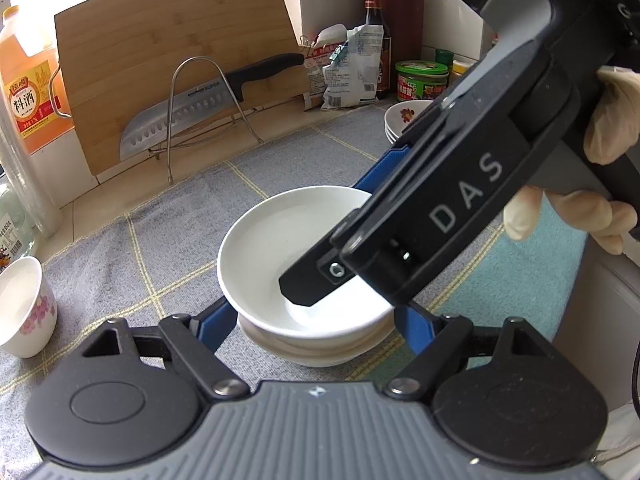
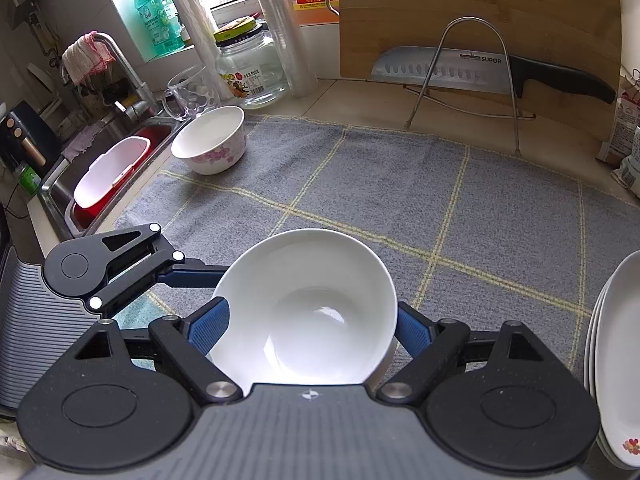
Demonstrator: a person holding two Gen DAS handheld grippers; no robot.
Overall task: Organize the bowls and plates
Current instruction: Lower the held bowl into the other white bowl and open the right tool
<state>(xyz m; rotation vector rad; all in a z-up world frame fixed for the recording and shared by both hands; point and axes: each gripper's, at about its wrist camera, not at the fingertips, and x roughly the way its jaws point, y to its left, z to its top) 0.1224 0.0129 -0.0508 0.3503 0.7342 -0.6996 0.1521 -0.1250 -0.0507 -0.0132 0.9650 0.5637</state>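
Grey checked cloth (image 2: pixel 400 184) covers most of the worktop (image 2: pixel 360 96). In the right wrist view, plates (image 2: pixel 616 360) stand piled at 3 o'clock on its edge, and a floral bowl (image 2: pixel 212 140) sits alone at 10 o'clock near the sink. At 6 o'clock, close to both cameras, a white bowl (image 2: pixel 304 304) rests on top of a stack (image 1: pixel 320 350) of like bowls.

The step in hand looks like nesting this bowl onto the stack, or lifting it off; the pictures do not settle which. The right tool (image 2: pixel 310 314) is clenched across the bowl, a blue pad against each side. The left tool (image 1: pixel 314 316) comes in lower, its pads against the stack under the rim, seemingly clamped to steady it.

If the bowl is being placed, the next move calls for the right tool to release cleanly and rise without dragging the rim, then to go for the floral bowl.

Both tools slope steeply down toward the bowl. A gloved hand (image 1: pixel 612 120) at 3 o'clock in the left view holds the right tool's handle
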